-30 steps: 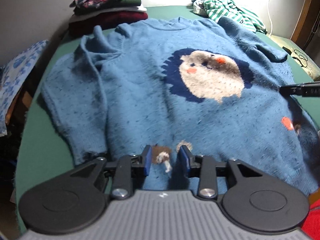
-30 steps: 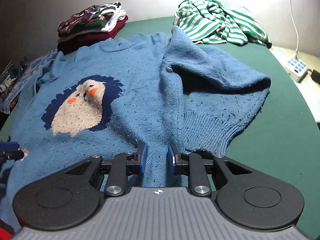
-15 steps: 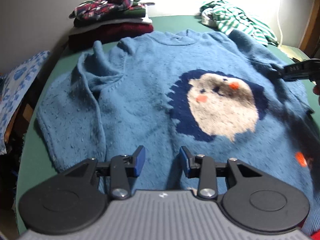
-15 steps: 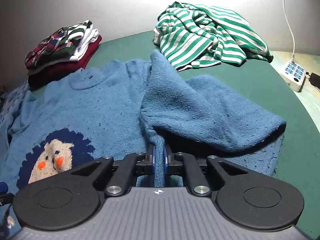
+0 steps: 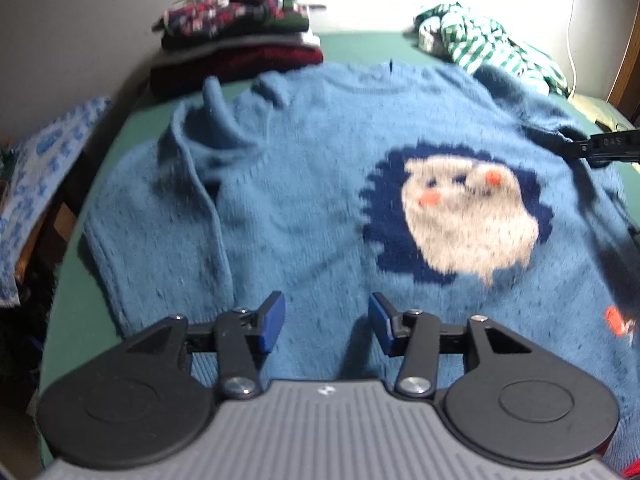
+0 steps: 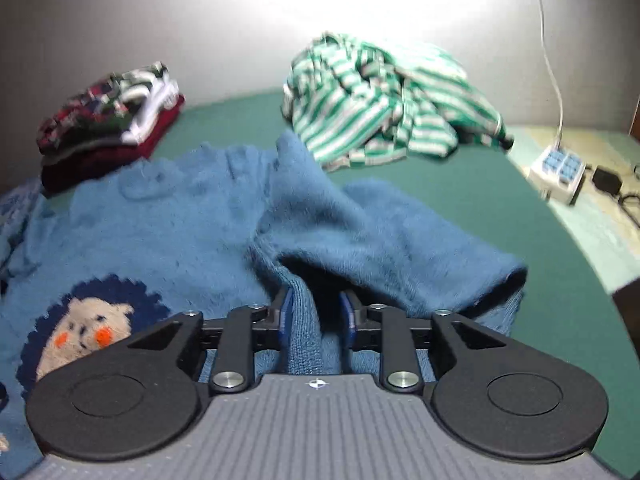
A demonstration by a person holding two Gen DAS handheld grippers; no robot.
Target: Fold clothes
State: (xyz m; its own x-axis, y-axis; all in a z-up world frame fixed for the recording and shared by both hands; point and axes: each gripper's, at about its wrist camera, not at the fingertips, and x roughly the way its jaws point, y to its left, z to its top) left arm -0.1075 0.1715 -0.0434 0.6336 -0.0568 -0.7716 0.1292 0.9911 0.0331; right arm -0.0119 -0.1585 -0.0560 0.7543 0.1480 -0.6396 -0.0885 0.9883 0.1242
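A blue knit sweater [image 5: 300, 200] with a cream hedgehog motif lies face up on the green table [image 5: 64, 280]. My left gripper [image 5: 326, 312] hovers open over its lower front, left of the motif, with only flat knit below the gap. In the left wrist view my right gripper [image 5: 600, 148] shows as a black tip at the sweater's right shoulder. In the right wrist view the right gripper [image 6: 316, 308] is open, and a raised ridge of the sweater [image 6: 160, 232] stands between its fingers against the left pad. The right sleeve [image 6: 380, 236] is folded inward in a hump.
A stack of folded clothes [image 5: 240, 40] sits at the back left and a crumpled green-striped garment [image 6: 392, 108] at the back right. A white power strip [image 6: 558, 172] with cables lies beyond the table's right edge. A blue-patterned cloth [image 5: 40, 168] hangs off the left.
My right gripper was shut on a sweater fold half a second ago; its fingers now stand apart. The left gripper has opened wider and moved up over the sweater's front.
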